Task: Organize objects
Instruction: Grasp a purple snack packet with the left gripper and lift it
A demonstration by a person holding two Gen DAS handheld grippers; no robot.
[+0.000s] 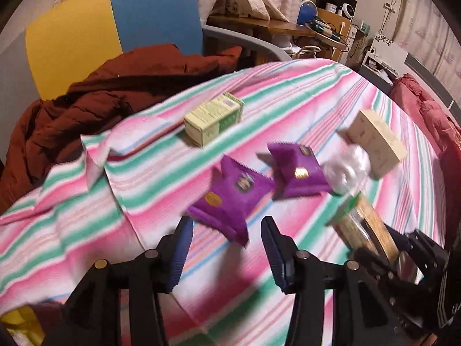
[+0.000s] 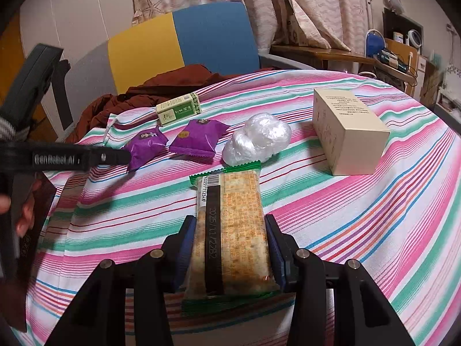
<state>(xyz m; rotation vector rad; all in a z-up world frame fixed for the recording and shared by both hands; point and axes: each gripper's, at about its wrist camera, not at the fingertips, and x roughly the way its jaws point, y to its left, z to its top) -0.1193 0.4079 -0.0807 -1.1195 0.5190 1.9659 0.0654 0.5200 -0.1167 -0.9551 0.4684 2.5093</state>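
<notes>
On the striped cloth lie two purple snack packets (image 1: 230,196) (image 1: 296,170), a green box (image 1: 213,118), a crumpled clear plastic bag (image 1: 345,170) and a cream box (image 1: 374,141). My left gripper (image 1: 227,230) is open and empty, just short of the near purple packet. My right gripper (image 2: 229,227) is shut on a cracker packet (image 2: 230,230) with green ends, held above the cloth; it also shows in the left wrist view (image 1: 363,225). In the right wrist view the purple packets (image 2: 145,147) (image 2: 198,139), green box (image 2: 178,109), plastic bag (image 2: 256,141) and cream box (image 2: 348,132) lie ahead.
A brown jacket (image 1: 86,109) lies on a chair with a yellow and blue back (image 1: 115,28) beyond the table's far edge. A red garment (image 1: 432,115) sits at the right. A cluttered wooden desk (image 1: 288,26) stands behind. The left gripper's body (image 2: 57,155) reaches in from the left.
</notes>
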